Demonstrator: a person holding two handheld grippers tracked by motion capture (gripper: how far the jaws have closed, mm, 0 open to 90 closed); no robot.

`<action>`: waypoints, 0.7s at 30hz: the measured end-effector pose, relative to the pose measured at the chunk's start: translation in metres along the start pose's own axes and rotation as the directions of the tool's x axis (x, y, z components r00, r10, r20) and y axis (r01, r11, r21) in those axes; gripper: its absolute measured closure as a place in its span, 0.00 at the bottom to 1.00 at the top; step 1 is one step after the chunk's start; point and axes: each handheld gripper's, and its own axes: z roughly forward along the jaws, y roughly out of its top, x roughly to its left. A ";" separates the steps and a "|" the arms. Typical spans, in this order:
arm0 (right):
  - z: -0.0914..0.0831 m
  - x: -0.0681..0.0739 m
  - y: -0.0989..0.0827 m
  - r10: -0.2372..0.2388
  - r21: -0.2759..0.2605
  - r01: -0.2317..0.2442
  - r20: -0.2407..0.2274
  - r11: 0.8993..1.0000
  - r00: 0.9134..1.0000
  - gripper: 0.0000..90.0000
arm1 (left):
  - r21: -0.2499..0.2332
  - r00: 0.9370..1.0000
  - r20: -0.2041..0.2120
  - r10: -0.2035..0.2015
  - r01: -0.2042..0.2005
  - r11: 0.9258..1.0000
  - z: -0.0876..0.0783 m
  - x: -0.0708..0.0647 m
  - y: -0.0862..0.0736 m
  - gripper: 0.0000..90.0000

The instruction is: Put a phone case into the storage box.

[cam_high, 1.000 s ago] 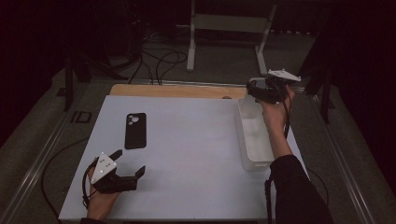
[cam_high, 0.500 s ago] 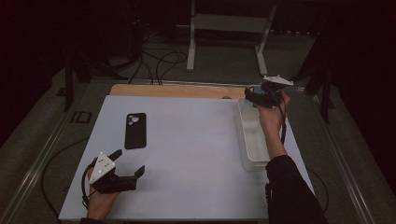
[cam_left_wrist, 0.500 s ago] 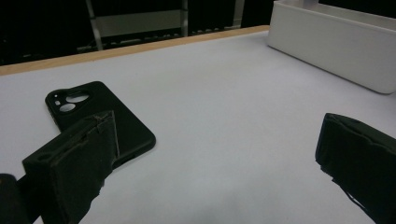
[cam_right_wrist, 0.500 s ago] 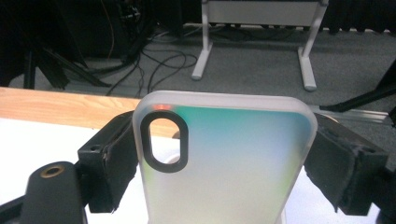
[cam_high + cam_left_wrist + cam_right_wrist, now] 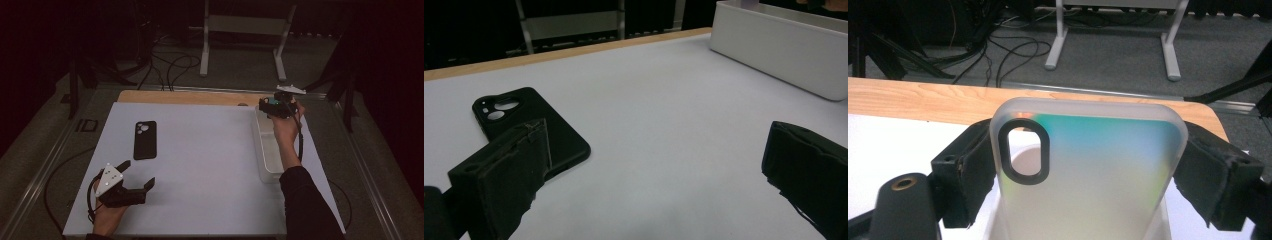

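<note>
**Clear case clamped over the white bin**

The translucent phone case (image 5: 1088, 170) sits between the pads of my right gripper (image 5: 1088, 175), squeezed across its width, one black pad pressing each long edge. It has a frosted look with a faint green-blue sheen and a dark-rimmed oval camera cutout near its top left corner in the right gripper view. From above, my right gripper (image 5: 278, 105) holds it over the far end of the white bin (image 5: 265, 160), which stands along the right side of the white mat (image 5: 210, 165).

My left gripper (image 5: 131, 185) rests low at the near left corner of the mat, jaws spread wide with nothing between them. Just beyond it lies a black phone case (image 5: 145, 140), flat on the mat with its camera cutouts at the far end; in the left gripper view the same black phone case (image 5: 559, 135) lies partly behind my left pad, and I cannot tell whether they touch.

A strip of the wooden table (image 5: 190, 97) shows past the mat's far edge.
</note>
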 end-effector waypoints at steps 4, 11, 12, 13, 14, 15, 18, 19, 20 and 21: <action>0.005 0.000 -0.004 0.006 0.011 -0.006 0.011 1.000 1.000 0.18 | 0.000 1.000 0.000 -0.001 0.001 1.000 0.000 0.000 0.000 0.00; 0.012 0.003 -0.008 0.000 0.027 -0.001 0.022 1.000 1.000 0.18 | 0.002 1.000 0.001 -0.001 0.001 1.000 0.000 0.000 0.000 0.00; 0.013 0.004 -0.008 -0.002 0.029 0.002 0.022 1.000 1.000 0.18 | 0.002 1.000 0.001 0.000 0.000 1.000 0.000 0.000 0.000 0.00; 0.014 0.004 -0.009 -0.005 0.031 0.004 0.025 1.000 1.000 0.18 | 0.002 1.000 0.000 0.000 0.000 1.000 0.000 0.000 0.000 0.00; 0.015 0.004 -0.009 -0.006 0.036 0.005 0.029 0.999 1.000 0.18 | 0.002 1.000 0.000 0.000 0.000 1.000 0.000 0.000 0.000 0.00; 0.016 0.004 -0.010 -0.009 0.038 0.008 0.032 0.999 0.999 0.18 | 0.000 1.000 0.000 -0.002 0.002 1.000 0.000 0.001 0.000 0.00; 0.018 0.006 -0.010 -0.015 0.033 0.013 0.034 0.999 0.999 0.18 | 0.000 1.000 -0.001 -0.005 0.005 1.000 -0.001 0.001 -0.001 0.00; 0.018 0.006 -0.010 -0.014 0.033 0.013 0.037 0.999 0.999 0.18 | 0.000 1.000 -0.001 -0.005 0.005 1.000 -0.001 0.001 -0.001 0.00; 0.018 0.006 -0.010 -0.009 0.032 0.007 0.039 0.999 0.999 0.18 | -0.001 1.000 -0.001 -0.004 0.004 1.000 -0.001 0.001 -0.001 0.00; 0.019 0.005 -0.010 -0.007 0.032 0.005 0.039 0.999 0.999 0.18 | 0.000 1.000 -0.001 -0.003 0.003 1.000 -0.001 0.001 -0.001 0.00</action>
